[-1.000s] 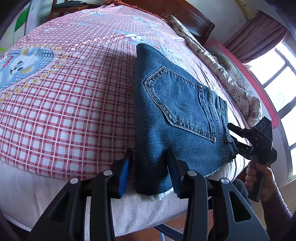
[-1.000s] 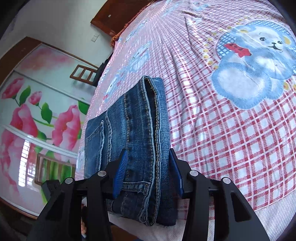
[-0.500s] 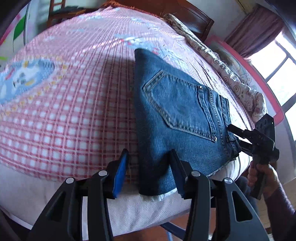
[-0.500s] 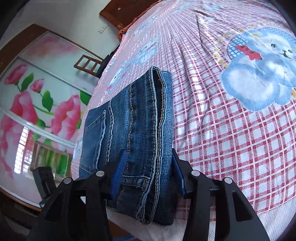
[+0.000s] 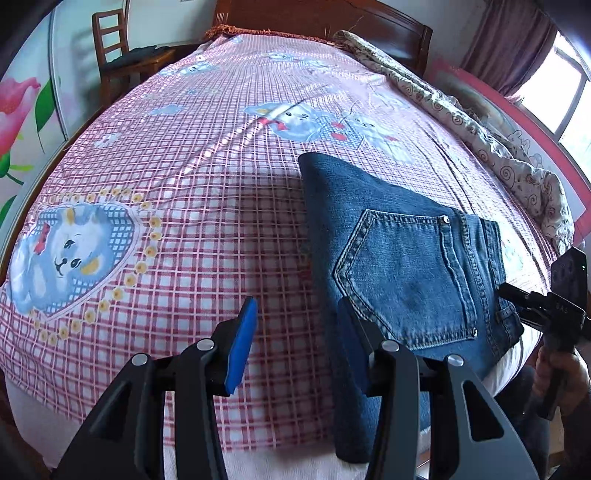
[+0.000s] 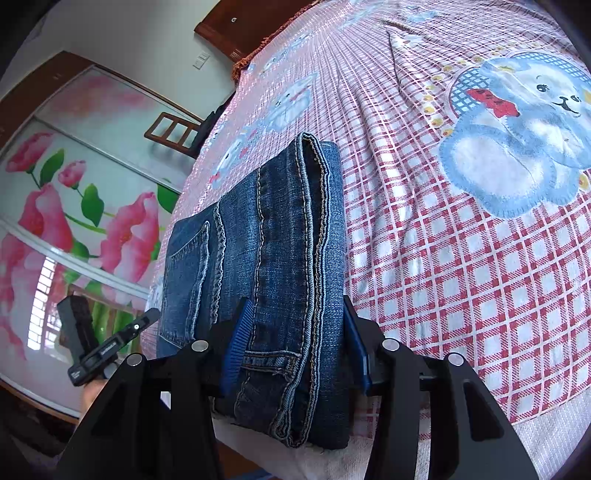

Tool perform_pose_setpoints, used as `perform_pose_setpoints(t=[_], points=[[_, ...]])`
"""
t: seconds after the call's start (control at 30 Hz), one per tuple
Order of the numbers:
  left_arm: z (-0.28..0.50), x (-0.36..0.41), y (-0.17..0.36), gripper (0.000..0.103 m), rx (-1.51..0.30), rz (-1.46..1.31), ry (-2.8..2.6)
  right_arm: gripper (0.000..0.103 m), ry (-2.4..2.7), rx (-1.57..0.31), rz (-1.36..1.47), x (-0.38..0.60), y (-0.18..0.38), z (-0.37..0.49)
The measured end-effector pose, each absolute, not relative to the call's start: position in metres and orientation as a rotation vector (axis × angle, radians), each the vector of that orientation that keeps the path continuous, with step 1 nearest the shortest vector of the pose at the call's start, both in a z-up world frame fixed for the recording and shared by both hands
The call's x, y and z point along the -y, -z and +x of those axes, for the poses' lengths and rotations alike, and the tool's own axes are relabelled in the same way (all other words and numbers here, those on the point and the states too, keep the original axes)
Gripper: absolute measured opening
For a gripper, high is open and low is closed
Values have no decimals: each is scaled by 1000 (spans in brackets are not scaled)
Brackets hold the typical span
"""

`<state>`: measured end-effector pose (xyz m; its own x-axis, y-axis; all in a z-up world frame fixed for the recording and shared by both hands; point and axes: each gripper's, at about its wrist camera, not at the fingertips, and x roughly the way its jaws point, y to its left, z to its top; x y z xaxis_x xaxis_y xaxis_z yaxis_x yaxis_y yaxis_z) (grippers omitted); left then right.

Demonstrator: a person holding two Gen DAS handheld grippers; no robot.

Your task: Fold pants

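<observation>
Folded blue jeans [image 5: 402, 266] lie near the bed's front edge, back pocket up. In the right wrist view the jeans [image 6: 273, 258] show their stacked waistband edge. My left gripper [image 5: 295, 343] is open and empty, over the bedsheet just left of the jeans; its right finger [image 5: 351, 343] is at their left edge. My right gripper [image 6: 293, 343] is open, its jaws on either side of the jeans' waistband end, not pinching it. The right gripper also shows in the left wrist view [image 5: 517, 299], and the left gripper in the right wrist view [image 6: 147, 317].
The bed carries a pink checked sheet [image 5: 192, 206] with bear prints. A rolled quilt [image 5: 491, 147] lies along the far right side. A wooden chair [image 5: 122, 55] stands by the headboard [image 5: 317, 18]. A flowered wardrobe door [image 6: 74, 206] stands beside the bed.
My left gripper has swung left off the jeans' near corner, and now frames bare sheet. The right gripper stays around the waistband end. The jeans have not moved.
</observation>
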<state>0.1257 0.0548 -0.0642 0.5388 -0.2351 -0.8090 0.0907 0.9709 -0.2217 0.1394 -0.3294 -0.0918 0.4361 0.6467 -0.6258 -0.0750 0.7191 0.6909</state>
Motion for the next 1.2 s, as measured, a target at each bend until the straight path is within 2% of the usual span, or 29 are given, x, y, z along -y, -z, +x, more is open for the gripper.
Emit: perform_pose_setpoints(t=[0.5,0.53,0.6,0.67,0.73,0.8,1.07,1.13,1.2], points=[[147,-32,70,53,-1015,-153,233,47,-488,-1032,640,329,92,140],[147,-33,71,54,-1021,-173,245,47,-487,-1032,640,329,92,140],[148,-33,77,68,-1055,-227,303,47,-486,-1032,640,329,92,140],[148,-27,83,68,-1082,-222,346,47,-486,-1033,640,329,92,140],[146,-22,85,73,-1084,-222,391,47,-486,-1033,641,329,92,140],[146,-20,86,83,-1086,-242,426,47,-486,-1033,639,329,92,140],[135,-23,90,85,-1072,-219,432,47,-372,-996,623,340,77,133],[134,-21,92,89,-1069,-223,430,47,-363,-934,651,348,61,132],[137,-16,93,94,-1068,-215,426,52,-385,-981,649,345,58,146]])
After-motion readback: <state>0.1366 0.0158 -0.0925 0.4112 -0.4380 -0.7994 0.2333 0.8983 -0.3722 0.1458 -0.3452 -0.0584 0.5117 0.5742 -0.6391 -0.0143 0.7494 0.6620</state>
